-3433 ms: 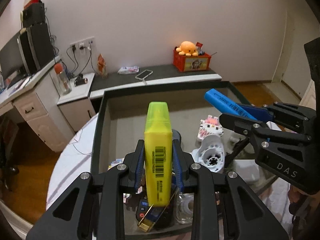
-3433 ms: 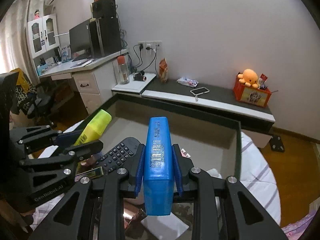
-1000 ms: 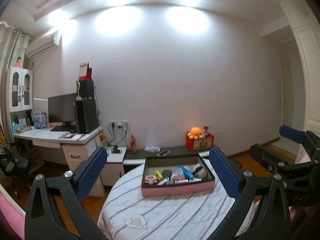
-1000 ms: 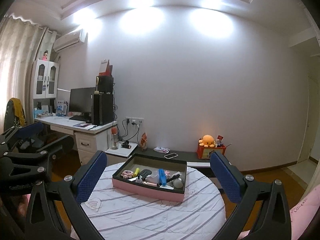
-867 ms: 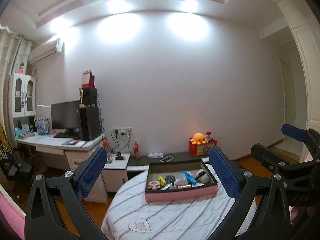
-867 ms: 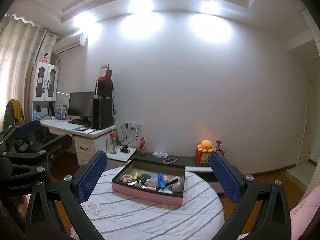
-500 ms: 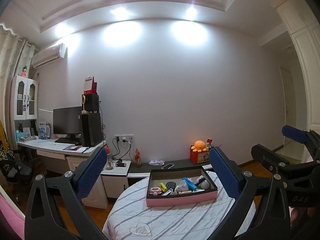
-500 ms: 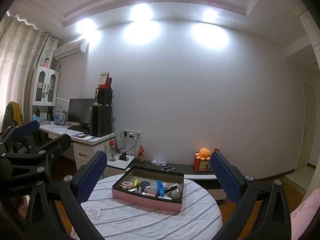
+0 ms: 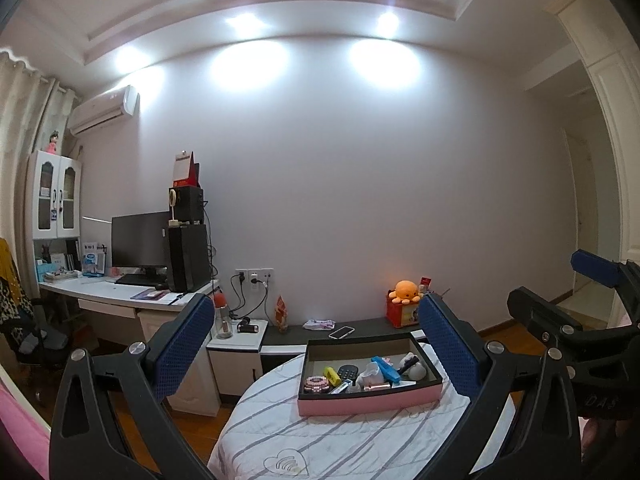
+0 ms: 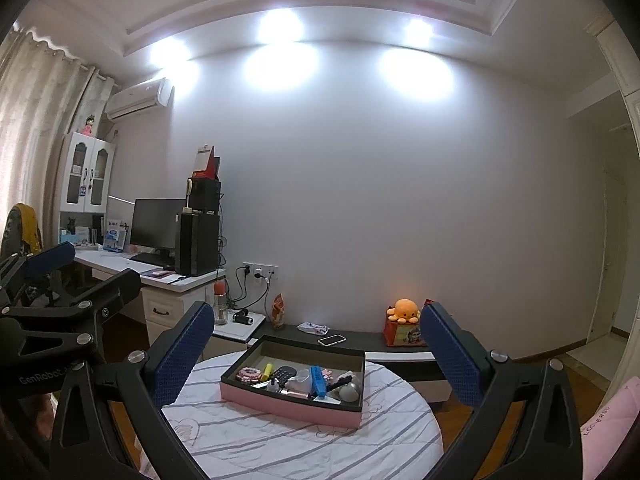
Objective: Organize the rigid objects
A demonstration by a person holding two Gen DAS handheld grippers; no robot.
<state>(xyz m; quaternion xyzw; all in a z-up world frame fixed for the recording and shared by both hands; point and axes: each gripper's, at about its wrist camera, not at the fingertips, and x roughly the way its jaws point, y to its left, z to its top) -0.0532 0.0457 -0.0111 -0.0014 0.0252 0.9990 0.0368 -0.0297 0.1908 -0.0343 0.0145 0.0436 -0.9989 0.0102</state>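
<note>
A pink box [image 9: 368, 402] with a dark inner rim sits on a round table with a striped white cloth [image 9: 320, 440]. In it lie a yellow highlighter [image 9: 331, 374], a blue highlighter [image 9: 385, 368], a black remote [image 9: 346, 372] and other small items. The box also shows in the right wrist view [image 10: 296, 402], with the yellow highlighter [image 10: 267, 370] and the blue highlighter [image 10: 317, 380]. My left gripper [image 9: 316, 344] is open and empty, far back from the table. My right gripper [image 10: 316, 344] is open and empty, also far back.
A white desk [image 9: 120, 300] with a monitor and speakers stands at the left. A low dark shelf [image 9: 360, 326] behind the table holds a phone and a red box with an orange plush [image 9: 406, 292]. A doorway [image 9: 580, 240] is at the right.
Both grippers let go of the highlighters, which now lie in the box. Both opened wide and drew far back and up from the table.
</note>
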